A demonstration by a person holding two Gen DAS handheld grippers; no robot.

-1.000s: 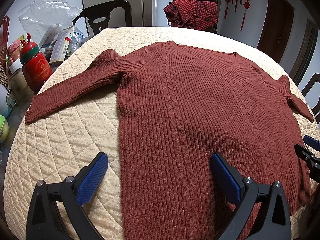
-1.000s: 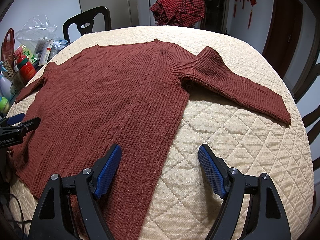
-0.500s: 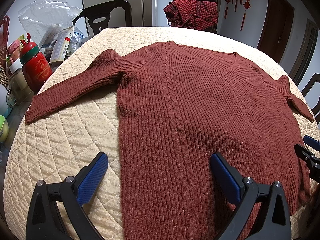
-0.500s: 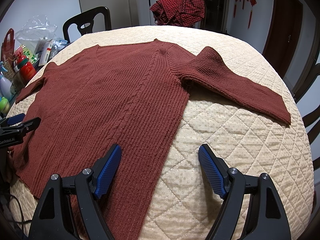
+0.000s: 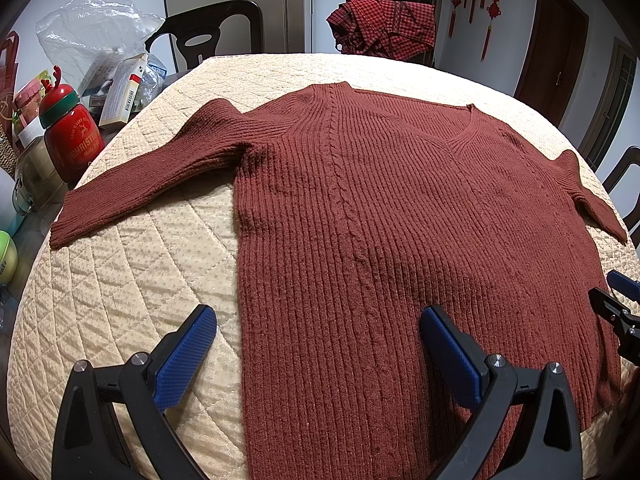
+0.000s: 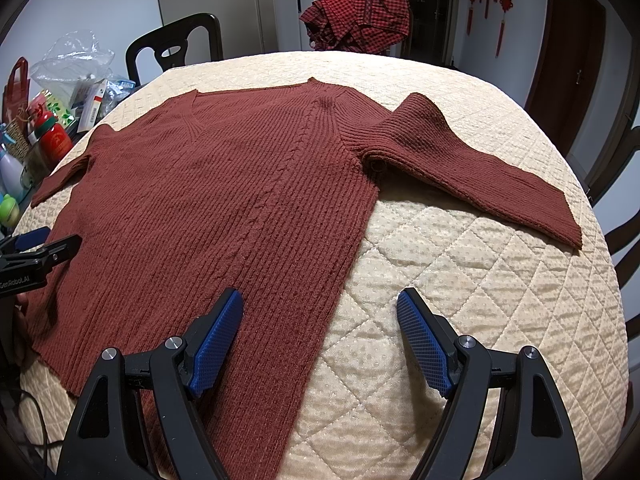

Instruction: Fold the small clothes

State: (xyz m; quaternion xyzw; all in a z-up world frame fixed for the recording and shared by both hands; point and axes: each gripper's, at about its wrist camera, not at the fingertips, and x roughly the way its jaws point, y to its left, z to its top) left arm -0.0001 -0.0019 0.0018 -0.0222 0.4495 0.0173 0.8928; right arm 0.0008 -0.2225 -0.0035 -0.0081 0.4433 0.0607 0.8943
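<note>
- Rust-red ribbed knit sweater (image 5: 380,220) spread flat, sleeves out, on cream quilted table (image 5: 120,280): ready for first fold.
- Left gripper (image 5: 316,344) and right gripper (image 6: 320,320) jaws wide apart, empty, poised astride the sweater's side edges near the hem.

Ribbed matt knit sweater (image 5: 400,220), quilted cloth table cover (image 5: 120,280), textured blue rubbery fingers (image 6: 218,338)
</note>
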